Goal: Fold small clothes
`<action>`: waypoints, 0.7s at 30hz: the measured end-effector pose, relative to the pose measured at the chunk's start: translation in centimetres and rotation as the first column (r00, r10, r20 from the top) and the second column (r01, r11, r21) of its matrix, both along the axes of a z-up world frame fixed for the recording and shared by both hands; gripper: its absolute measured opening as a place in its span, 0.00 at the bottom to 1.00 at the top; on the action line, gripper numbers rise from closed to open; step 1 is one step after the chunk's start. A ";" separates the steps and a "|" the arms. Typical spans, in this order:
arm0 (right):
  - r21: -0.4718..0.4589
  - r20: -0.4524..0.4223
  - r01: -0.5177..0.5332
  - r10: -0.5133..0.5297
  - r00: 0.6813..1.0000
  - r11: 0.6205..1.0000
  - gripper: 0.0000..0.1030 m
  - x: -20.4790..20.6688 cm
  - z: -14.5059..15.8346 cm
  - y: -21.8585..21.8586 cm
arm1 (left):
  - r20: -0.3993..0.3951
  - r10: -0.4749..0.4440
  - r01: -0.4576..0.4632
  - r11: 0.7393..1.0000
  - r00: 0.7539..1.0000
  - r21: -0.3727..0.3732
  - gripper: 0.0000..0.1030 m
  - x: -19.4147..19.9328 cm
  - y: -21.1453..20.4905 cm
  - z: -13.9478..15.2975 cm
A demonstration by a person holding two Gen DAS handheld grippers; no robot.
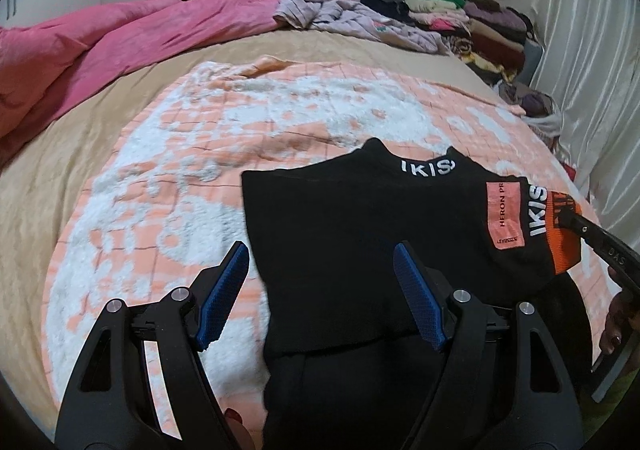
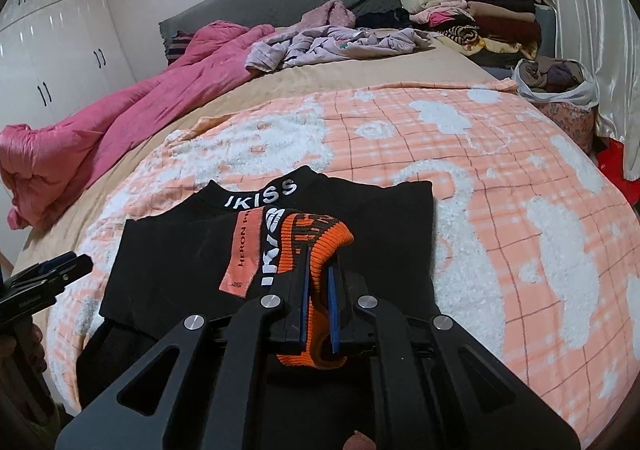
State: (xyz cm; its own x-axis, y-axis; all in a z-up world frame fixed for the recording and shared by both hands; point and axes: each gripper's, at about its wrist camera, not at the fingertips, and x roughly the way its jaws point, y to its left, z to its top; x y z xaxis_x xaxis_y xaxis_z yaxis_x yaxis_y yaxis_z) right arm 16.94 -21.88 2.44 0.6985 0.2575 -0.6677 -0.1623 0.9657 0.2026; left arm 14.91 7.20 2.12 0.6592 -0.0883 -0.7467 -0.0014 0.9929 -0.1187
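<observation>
1. Right wrist view showed the right gripper (image 2: pixel 318 310) clamped on the orange ribbed cuff (image 2: pixel 320 246) of a black sweater (image 2: pixel 168 254), its blue pads pressed close with the knit pinched between them
2. That sweater lay flat on the peach-and-white blanket (image 2: pixel 500 177) near the bed's front edge, collar lettering facing away, with the sleeve (image 2: pixel 248 254) carried across the chest and its orange label face up
3. Left wrist view showed the left gripper (image 1: pixel 320 290) spread wide and holding nothing, poised above the sweater's near left part, one finger (image 1: pixel 224 290) over the blanket, the other over black cloth
4. Judged step: the sleeve fold was in hand, the cuff not yet set down
5. Next move likely called for lowering the cuff flat on the body and letting go, while the left gripper took the opposite edge or hem; a cuff that bunches would spoil the fold
6. Folded clothes (image 2: pixel 472 9) sat stacked well apart by the headboard
</observation>
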 end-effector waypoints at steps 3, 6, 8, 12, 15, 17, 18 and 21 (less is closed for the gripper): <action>-0.031 -0.005 0.016 -0.016 1.000 0.999 0.15 0.1 -0.1 0.1 | -0.017 -0.014 0.014 1.000 1.000 0.014 0.65 0.8 -0.8 -0.6; -0.057 -0.001 0.050 -0.050 0.999 0.997 0.35 0.1 -0.1 -0.1 | -0.031 -0.025 0.025 1.000 0.999 0.019 0.65 1.2 -1.3 -1.2; -0.047 -0.002 0.058 -0.058 0.998 0.997 0.35 0.1 -0.2 -0.4 | -0.036 -0.029 0.030 0.999 0.999 0.029 0.65 1.3 -1.5 -1.5; -0.058 -0.015 0.041 -0.041 0.999 0.997 0.35 0.0 -0.7 0.0 | -0.059 -0.036 0.039 0.998 0.998 0.048 0.65 1.7 -1.9 -2.4; -0.061 -0.024 0.024 -0.025 0.999 0.998 0.35 0.0 -1.1 0.6 | -0.079 -0.050 0.055 0.996 0.996 0.063 0.65 1.9 -2.2 -3.1; -0.070 -0.035 -0.002 0.000 0.999 0.998 0.36 0.0 -1.5 1.5 | -0.100 -0.060 0.068 0.995 0.993 0.079 0.65 2.1 -2.4 -3.7; -0.071 -0.039 -0.016 0.013 0.999 0.997 0.39 0.0 -1.6 1.8 | -0.108 -0.064 0.073 0.994 0.992 0.081 0.65 2.2 -2.4 -4.0; -0.091 -0.051 -0.077 0.073 0.996 0.993 0.40 0.0 -2.2 3.6 | -0.136 -0.075 0.088 0.992 0.988 0.093 0.64 2.2 -2.6 -4.9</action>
